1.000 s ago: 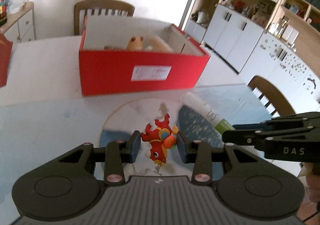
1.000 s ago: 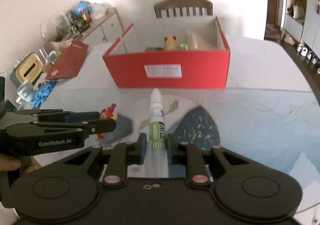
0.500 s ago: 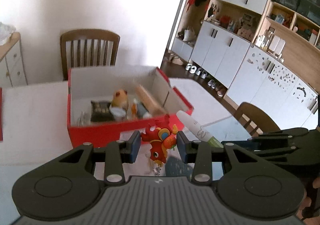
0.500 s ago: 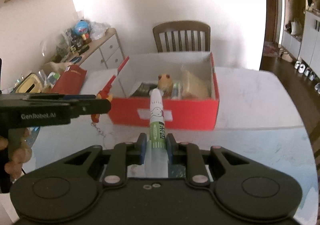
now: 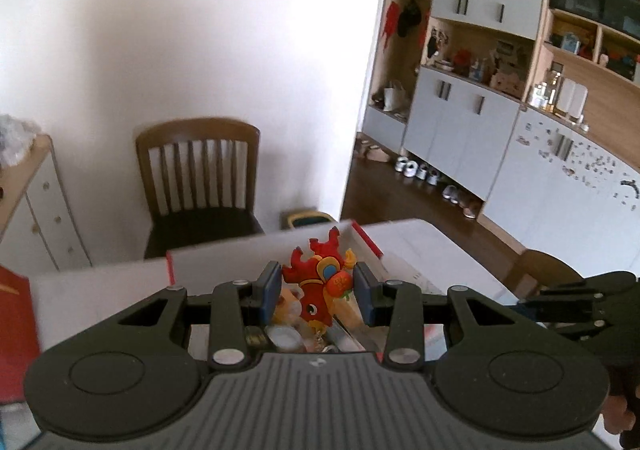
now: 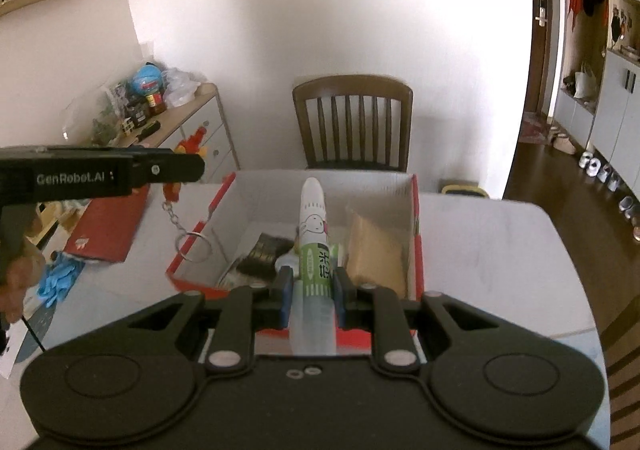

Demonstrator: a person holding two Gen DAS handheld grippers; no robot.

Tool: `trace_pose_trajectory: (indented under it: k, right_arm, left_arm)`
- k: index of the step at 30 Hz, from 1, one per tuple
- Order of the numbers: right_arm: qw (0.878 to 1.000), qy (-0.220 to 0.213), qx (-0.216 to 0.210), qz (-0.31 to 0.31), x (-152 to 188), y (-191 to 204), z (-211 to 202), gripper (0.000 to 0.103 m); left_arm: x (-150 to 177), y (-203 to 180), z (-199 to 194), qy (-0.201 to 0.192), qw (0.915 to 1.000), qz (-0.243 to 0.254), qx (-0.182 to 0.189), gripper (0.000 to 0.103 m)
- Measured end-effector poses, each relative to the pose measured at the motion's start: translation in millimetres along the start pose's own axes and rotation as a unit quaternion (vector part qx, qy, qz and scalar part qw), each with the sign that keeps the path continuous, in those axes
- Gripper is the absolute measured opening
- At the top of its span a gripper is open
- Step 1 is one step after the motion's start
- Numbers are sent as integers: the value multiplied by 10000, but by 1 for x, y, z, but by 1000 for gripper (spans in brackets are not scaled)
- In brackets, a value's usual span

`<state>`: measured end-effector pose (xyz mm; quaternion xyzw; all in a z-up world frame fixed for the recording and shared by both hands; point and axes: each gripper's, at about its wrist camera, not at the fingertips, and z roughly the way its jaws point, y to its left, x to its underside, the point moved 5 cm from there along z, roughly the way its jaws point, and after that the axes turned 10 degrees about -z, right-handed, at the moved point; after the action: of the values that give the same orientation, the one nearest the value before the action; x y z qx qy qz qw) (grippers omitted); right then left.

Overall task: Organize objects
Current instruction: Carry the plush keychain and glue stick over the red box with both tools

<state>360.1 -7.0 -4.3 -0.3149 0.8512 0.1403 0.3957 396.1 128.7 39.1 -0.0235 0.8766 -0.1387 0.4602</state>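
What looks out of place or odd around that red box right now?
Nothing looks spilled or broken. The oddest sight is the red keychain toy in the left tool, its chain and ring dangling loose beside the red box. Blue gloves lie crumpled on the table.

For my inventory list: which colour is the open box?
Red outside, white inside; the right wrist view shows it best.

Red-and-orange toy keychain [image 5: 318,292], white-and-green tube [image 6: 315,246] with cartoon print, red box [image 6: 417,234], white inside.

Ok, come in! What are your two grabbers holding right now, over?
Left gripper shut on red rooster keychain. Right gripper shut on white-and-green tube. Both over open red cardboard box. Nothing blocking.
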Motion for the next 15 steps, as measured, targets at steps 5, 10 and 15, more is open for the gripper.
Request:
trace_pose_trajectory:
  k: [5,10,15]
  right_arm:
    - [9998,93,138,-79,-11,-5,27,20]
    - [9994,242,245,-67,-14,-7,54,20]
    - [9988,415,266,-14,-10,-9,79,0]
  left_arm:
    - [-17,10,28,86,9995,166,-261,38]
    - [-13,27,61,309,9982,163,-490,38]
    - [2,40,91,578,9965,105,-591,38]
